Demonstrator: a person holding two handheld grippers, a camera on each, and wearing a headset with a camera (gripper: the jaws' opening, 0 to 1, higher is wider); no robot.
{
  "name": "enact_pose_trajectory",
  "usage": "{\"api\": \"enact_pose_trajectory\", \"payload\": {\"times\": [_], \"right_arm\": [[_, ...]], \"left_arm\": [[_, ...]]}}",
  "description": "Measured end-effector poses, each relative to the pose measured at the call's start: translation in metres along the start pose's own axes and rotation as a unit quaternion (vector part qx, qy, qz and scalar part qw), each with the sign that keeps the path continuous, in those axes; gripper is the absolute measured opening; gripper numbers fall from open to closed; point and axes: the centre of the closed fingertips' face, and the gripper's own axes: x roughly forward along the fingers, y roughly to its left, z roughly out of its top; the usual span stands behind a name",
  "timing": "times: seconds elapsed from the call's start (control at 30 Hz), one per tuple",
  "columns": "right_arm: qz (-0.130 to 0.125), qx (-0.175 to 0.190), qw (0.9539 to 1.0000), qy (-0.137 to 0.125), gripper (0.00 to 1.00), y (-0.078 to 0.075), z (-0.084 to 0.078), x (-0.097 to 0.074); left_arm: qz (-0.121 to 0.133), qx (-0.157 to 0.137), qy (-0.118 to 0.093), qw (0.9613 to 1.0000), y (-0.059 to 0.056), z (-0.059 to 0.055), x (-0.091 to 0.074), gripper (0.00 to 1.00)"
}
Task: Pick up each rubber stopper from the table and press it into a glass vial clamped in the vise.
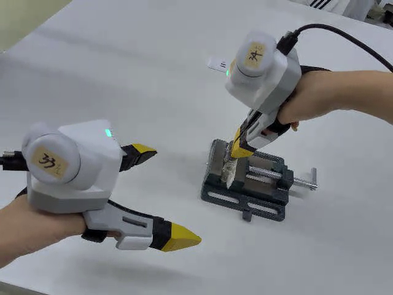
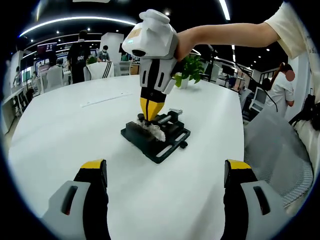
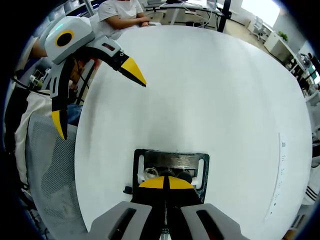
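Head view: found a dark vise [image 1: 245, 195] on the white table [image 1: 123, 74], clamped on a short row of clear glass vials [image 1: 229, 173] packed between its jaws. Saw the right gripper [image 1: 238, 151] pointed steeply down, yellow tips pressed together and resting right on top of the vials. Could not tell whether anything sat pinched between the tips. Saw the left gripper [image 1: 164, 193] well apart from the vise, jaws spread wide with nothing between.

Left gripper view: looked out between the spread jaws at the vise [image 2: 165, 145] in the middle of the table. Saw the vials [image 2: 156, 131] as pale, glinting glass in its slot. Made out a small dark lump [image 2: 141, 118] touching the right gripper's tips, possibly a rubber stopper, but too small to be sure.

Right gripper view: looked straight down on the vise [image 3: 139, 167], with the closed tips forming one yellow wedge over the slot. Picked out one round, open vial mouth [image 3: 150, 173] just beside the tips, and darker rounded shapes on the other side, too hidden to name. Saw the left gripper [image 3: 97, 100] at upper left, jaws apart, over the table edge above a mesh chair [image 3: 45, 150].
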Motion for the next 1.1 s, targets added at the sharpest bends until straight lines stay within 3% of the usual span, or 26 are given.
{"api": "enact_pose_trajectory", "payload": {"times": [0.27, 0.43, 0.47, 0.57, 0.73, 0.93, 1.1], "right_arm": [[0.012, 0.024, 0.9996, 0.005, 0.0, -0.002, -0.001, 0.0], [0.008, 0.021, 0.9995, 0.023, 0.0, 0.001, 0.001, 0.001], [0.008, 0.006, 0.9995, 0.031, 0.0, -0.002, 0.002, 0.001], [0.014, 0.024, 0.9991, 0.032, 0.0, -0.001, 0.001, -0.001], [0.012, 0.02, 0.9991, 0.034, 0.0, -0.001, 0.0, -0.001], [0.016, 0.025, 0.9993, 0.022, 0.0, -0.002, 0.0, -0.001], [0.01, 0.03, 0.9995, -0.008, 0.0, 0.001, -0.002, -0.002]], "left_arm": [[0.0, -0.006, 0.002, 1.0, 0.002, -0.003, 0.001, 0.97], [-0.001, -0.006, 0.002, 1.0, 0.002, -0.003, 0.004, 0.97], [-0.002, -0.005, 0.002, 1.0, 0.002, -0.002, 0.004, 0.97], [-0.002, -0.005, 0.0, 1.0, 0.002, 0.001, 0.005, 0.97], [-0.002, -0.003, 0.0, 1.0, 0.001, 0.004, 0.006, 0.97], [0.002, 0.0, -0.002, 1.0, -0.002, 0.008, 0.002, 0.97], [0.007, 0.004, -0.005, 1.0, -0.001, 0.013, -0.001, 0.97]]}}
